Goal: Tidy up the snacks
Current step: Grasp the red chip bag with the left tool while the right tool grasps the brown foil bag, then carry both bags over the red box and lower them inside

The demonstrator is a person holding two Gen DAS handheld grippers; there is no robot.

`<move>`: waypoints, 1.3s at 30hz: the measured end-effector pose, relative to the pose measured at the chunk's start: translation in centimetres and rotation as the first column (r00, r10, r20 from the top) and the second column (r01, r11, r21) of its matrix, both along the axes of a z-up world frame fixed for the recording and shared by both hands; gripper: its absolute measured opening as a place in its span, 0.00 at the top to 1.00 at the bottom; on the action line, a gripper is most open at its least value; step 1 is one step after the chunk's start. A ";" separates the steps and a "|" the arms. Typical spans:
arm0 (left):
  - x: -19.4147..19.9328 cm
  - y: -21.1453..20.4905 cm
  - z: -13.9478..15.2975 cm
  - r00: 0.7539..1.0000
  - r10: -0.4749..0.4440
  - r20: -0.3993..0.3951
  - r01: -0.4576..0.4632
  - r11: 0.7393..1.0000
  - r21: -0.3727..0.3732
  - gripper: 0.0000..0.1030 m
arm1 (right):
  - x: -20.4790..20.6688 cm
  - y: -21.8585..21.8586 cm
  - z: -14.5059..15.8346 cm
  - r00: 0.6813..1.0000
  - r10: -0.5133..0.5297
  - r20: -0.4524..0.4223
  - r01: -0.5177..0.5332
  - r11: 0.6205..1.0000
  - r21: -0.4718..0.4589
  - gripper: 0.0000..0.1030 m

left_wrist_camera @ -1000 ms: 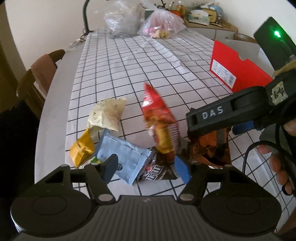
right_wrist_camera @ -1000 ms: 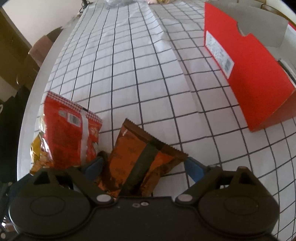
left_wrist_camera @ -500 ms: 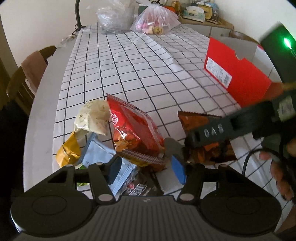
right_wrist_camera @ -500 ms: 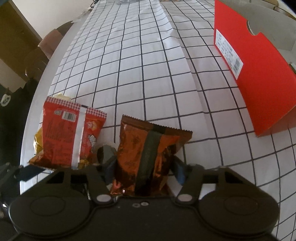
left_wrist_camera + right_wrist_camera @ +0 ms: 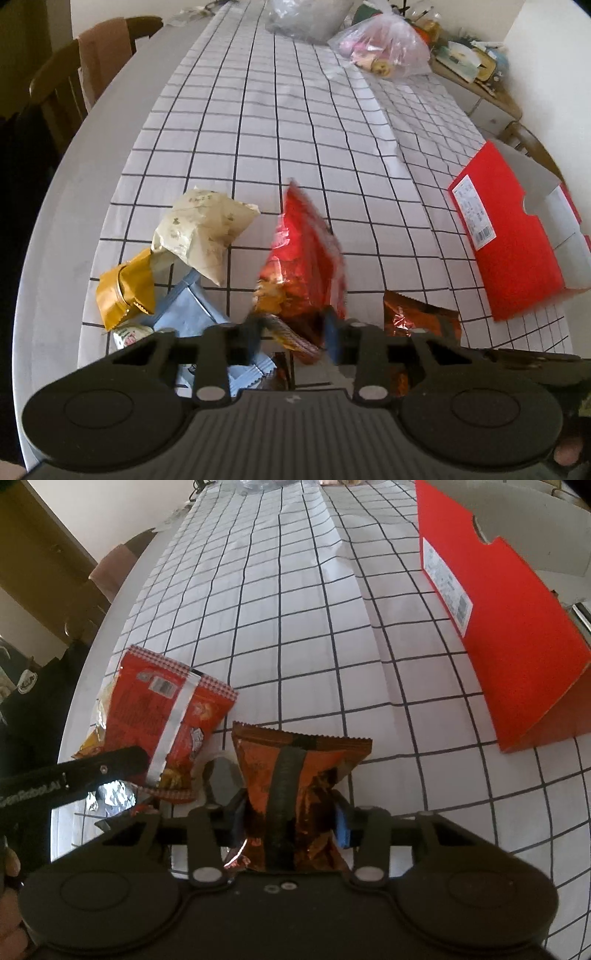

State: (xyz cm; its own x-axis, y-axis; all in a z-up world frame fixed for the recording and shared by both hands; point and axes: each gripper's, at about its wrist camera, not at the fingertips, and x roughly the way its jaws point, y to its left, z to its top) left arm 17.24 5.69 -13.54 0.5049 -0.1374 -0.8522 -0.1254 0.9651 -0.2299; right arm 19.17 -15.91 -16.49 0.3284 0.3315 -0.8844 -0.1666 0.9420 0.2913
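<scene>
My left hand-held gripper (image 5: 291,338) has just been closing and now pinches the lower end of a glossy red foil snack bag with a white back seam (image 5: 301,258). In the left wrist view the bag stands up off the bench, its long axis running away from me toward the far edge and its crimped top pointing that way, a little blurred. In the right wrist view the same bag (image 5: 166,720) shows its back, with the checked crimp at the far end and the left hand-held gripper (image 5: 136,762) coming at it from the left edge.

My right hand-held gripper (image 5: 290,823) has also just been closing, and its blue pads (image 5: 342,829) press in on both sides of a crinkled orange-brown foil snack packet with a dark stripe down its middle (image 5: 295,775). Its long axis runs straight away from me, with the serrated top edge toward the far edge of the bench. Both bags are near the bench's near edge, just beside each other.

The bench carries a white tablecloth with a black grid (image 5: 295,129). Toward the near left corner lie a cream crumpled packet (image 5: 203,230), a golden wrapper (image 5: 123,291) and a pale blue sachet (image 5: 186,314). An open red cardboard box (image 5: 509,627) stands by the right edge.
</scene>
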 end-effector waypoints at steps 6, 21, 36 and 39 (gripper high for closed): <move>0.0 -0.8 0.9 1.000 -0.016 0.022 0.016 1.000 0.025 0.79 | -0.6 -0.9 1.0 0.999 -0.010 0.041 0.011 1.000 -0.006 0.60; -2.5 -2.4 4.8 0.989 -0.091 0.119 0.083 0.994 0.070 0.83 | -4.7 -5.2 5.7 0.990 -0.072 0.124 0.067 0.997 0.040 0.61; -7.3 -6.8 10.7 0.948 -0.225 0.224 0.215 0.974 0.066 0.83 | -9.1 -10.4 12.0 0.957 -0.142 0.253 0.131 0.990 0.061 0.61; -7.5 -8.1 11.8 0.935 -0.252 0.251 0.242 0.968 0.071 0.83 | -9.1 -11.6 13.0 0.949 -0.153 0.275 0.141 0.988 0.063 0.61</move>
